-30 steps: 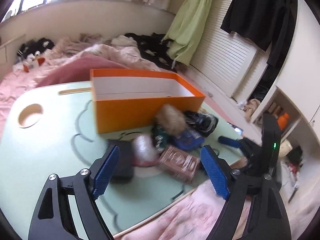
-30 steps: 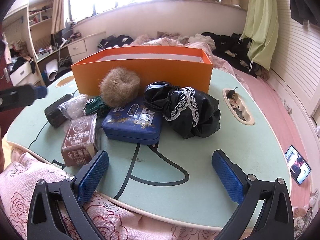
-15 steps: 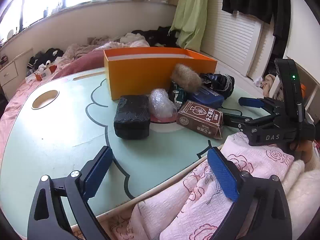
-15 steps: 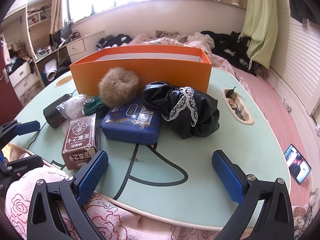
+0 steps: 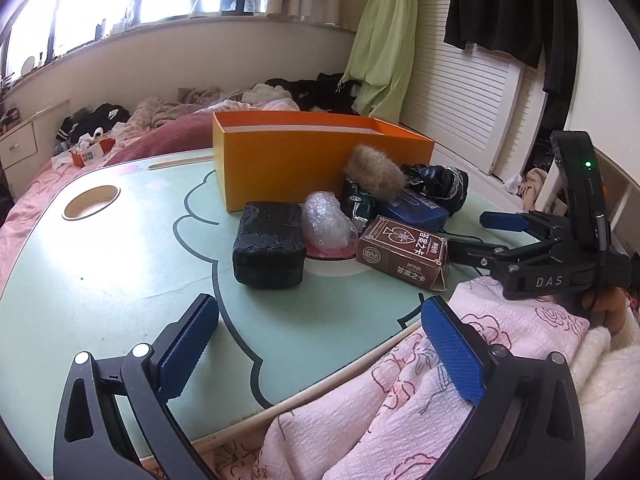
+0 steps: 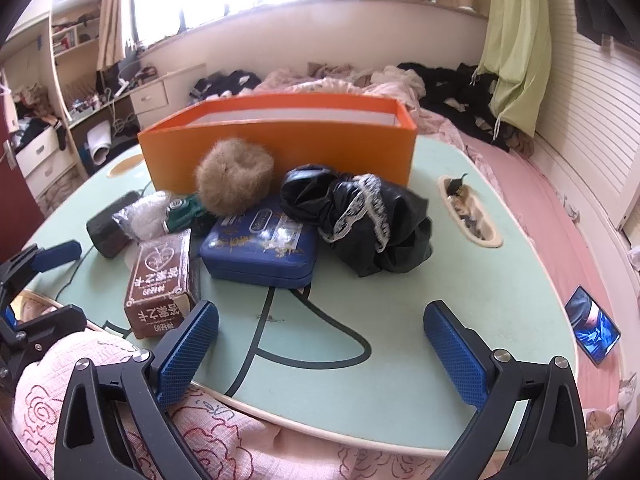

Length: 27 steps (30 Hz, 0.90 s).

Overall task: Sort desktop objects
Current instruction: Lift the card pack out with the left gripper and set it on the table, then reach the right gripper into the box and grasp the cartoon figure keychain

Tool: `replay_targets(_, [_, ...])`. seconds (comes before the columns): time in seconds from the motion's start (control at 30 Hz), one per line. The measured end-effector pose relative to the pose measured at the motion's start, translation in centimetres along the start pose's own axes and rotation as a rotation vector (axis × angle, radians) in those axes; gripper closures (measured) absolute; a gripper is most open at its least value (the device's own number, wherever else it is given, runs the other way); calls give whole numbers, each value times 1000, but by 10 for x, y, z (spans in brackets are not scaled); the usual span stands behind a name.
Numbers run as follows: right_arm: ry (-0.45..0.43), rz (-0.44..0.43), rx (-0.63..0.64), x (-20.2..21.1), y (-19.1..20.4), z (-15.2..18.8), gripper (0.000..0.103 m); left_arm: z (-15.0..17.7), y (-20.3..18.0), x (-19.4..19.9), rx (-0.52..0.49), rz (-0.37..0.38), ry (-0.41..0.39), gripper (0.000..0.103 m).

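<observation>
- Left claw (image 5: 320,354) wide apart, holding nothing, low over the near edge of the surface (image 5: 100,280).
- Right claw (image 6: 320,354) also wide, nothing in it, over the same near edge; seen side-on from the left view (image 5: 476,236) beside the card box.
- Orange box (image 6: 280,148) sits open toward the far edge.
- Clutter bunched in front of it: fur ball (image 6: 234,176) against the box wall, resting on the blue case (image 6: 260,248).
- Black bag (image 6: 372,220) with lace just right of the case, touching it.
- Card box (image 6: 160,284) near the front edge, left of the case.
- Black pouch (image 5: 268,244) and bubble wrap (image 5: 326,220) side by side; green toy (image 6: 182,210) between wrap and fur ball.
</observation>
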State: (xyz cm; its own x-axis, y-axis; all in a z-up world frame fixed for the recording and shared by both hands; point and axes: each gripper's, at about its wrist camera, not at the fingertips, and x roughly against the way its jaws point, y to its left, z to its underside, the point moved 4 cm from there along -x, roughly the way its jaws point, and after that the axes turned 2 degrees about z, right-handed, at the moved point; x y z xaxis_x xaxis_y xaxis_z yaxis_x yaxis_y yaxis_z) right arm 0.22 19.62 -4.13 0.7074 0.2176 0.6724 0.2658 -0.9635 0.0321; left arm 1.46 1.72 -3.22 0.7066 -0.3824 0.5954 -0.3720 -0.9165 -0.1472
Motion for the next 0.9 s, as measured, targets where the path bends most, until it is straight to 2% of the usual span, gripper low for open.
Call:
replay_targets(0.13, [-76,-2,-8,19,-1,-7,0,1,0,0,1,-1,-3,2])
replay_targets(0.27, [-111,-63,-16,33,3,-26,4,1,0,0,0,-2,-4,2])
replay_targets(0.4, [-162,-108,-42,44,4,-71,5,1,0,1,1,-1,-4,2])
replay_targets(0.5, [-193,-85,-38,42,11,-113,5,1,0,1,-1,0,-4,2])
replay_targets(0.6, [-155,-50,-41,21,20,-144,5,1,0,1,-1,0,-4,2])
replay_targets(0.67, [-93,-52,-53,-3,25,-156,5,2,0,1,-1,2,-6,2])
replay_targets(0.9, [62,-65,-83,-53,34,-146,6,2,-1,1,-1,4,-10,2])
